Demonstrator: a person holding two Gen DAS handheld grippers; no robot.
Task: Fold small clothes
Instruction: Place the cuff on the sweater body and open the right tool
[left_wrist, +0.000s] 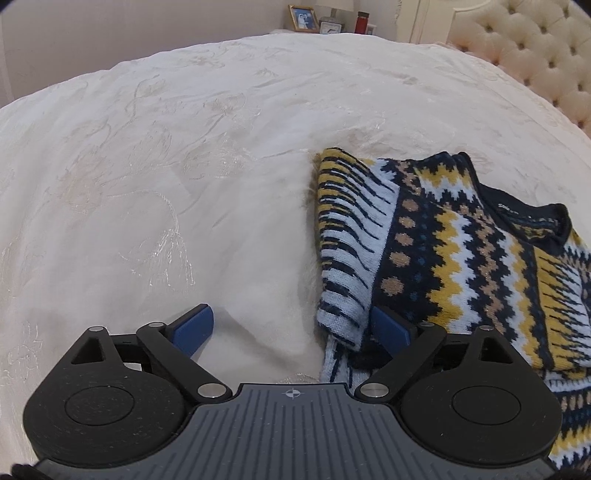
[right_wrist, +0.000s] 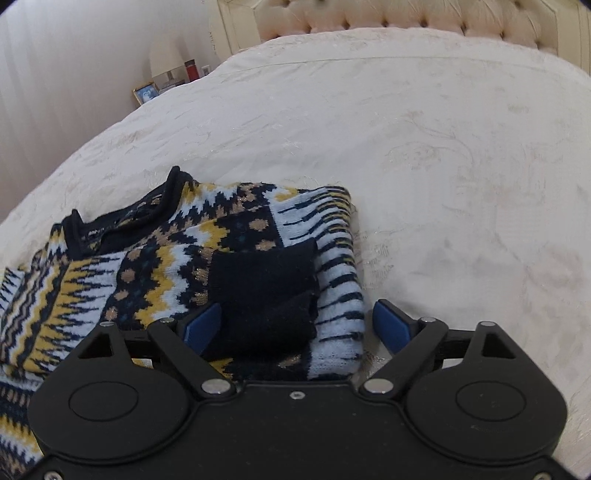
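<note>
I see the cream bedspread (left_wrist: 184, 184) filling both views, and on it the patterned knit sweater (left_wrist: 461, 240) lies partly folded, its dark neckline (left_wrist: 532, 218) pointing away toward the tufted headboard (left_wrist: 535, 48). Its long axis runs from me toward the headboard, and both sleeves look already turned in over the body. From my left gripper (left_wrist: 291, 328) the sweater sits off to the right: the folded striped sleeve (left_wrist: 351, 251) drapes just in front of the right finger, while the left finger hangs over bare bedspread. Those jaws stand wide with nothing pinched between them. My right gripper (right_wrist: 295, 325) is the one squarely over the garment; its jaws are also spread wide, and the dark cuff (right_wrist: 266, 291) lies between them without either pad pressing on it. I judge the next fold goes along the long axis, hem toward neckline, so both grippers need the near edge, which sits under and behind the fingers, mostly hidden from me.
</note>
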